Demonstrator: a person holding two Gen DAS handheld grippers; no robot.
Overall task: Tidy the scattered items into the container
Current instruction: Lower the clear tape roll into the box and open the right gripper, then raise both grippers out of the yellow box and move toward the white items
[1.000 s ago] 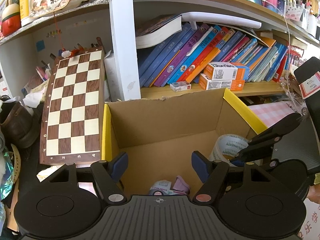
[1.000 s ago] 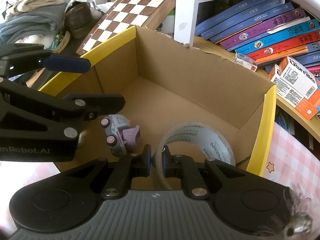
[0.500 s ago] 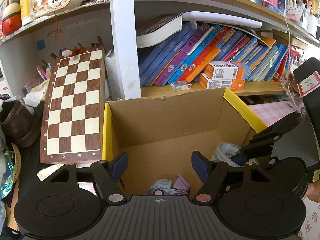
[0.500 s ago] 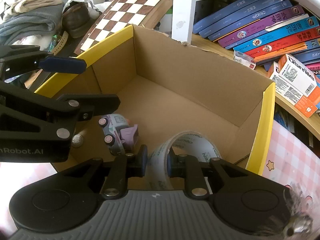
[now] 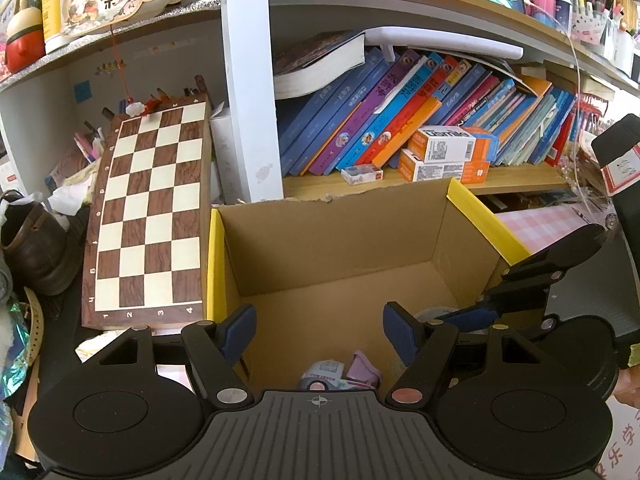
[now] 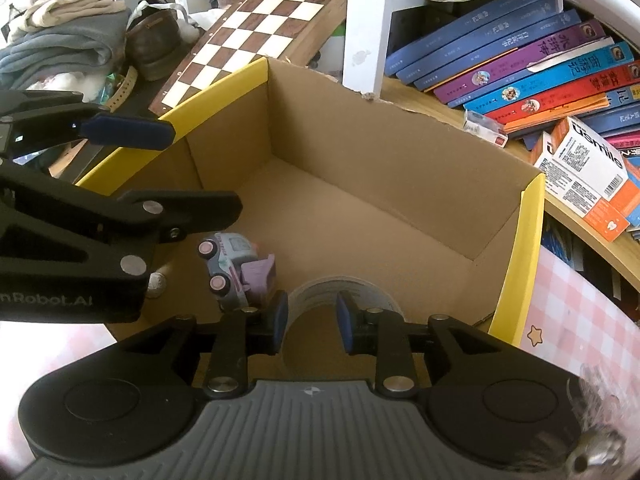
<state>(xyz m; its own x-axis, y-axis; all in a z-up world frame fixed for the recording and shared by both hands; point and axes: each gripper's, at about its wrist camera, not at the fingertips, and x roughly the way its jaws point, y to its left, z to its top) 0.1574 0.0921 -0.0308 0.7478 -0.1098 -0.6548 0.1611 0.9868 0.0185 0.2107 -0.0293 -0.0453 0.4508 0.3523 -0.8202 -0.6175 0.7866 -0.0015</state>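
Note:
An open cardboard box with yellow-taped rims stands in front of a bookshelf; it also shows in the left wrist view. Inside lie a pale blue and lilac toy truck, a roll of clear tape and a coin. My right gripper is open, its pads either side of the tape roll's near wall, apart from it. My left gripper is open and empty above the box's near left edge, with the toy truck just below it.
A chessboard leans left of the box. Slanted books and orange-white cartons fill the shelf behind. A brown shoe and folded clothes lie at the left. A pink checked cloth lies at the right.
My right gripper has opened and let go of the tape roll, which now rests lower on the box floor. The left gripper has barely moved.

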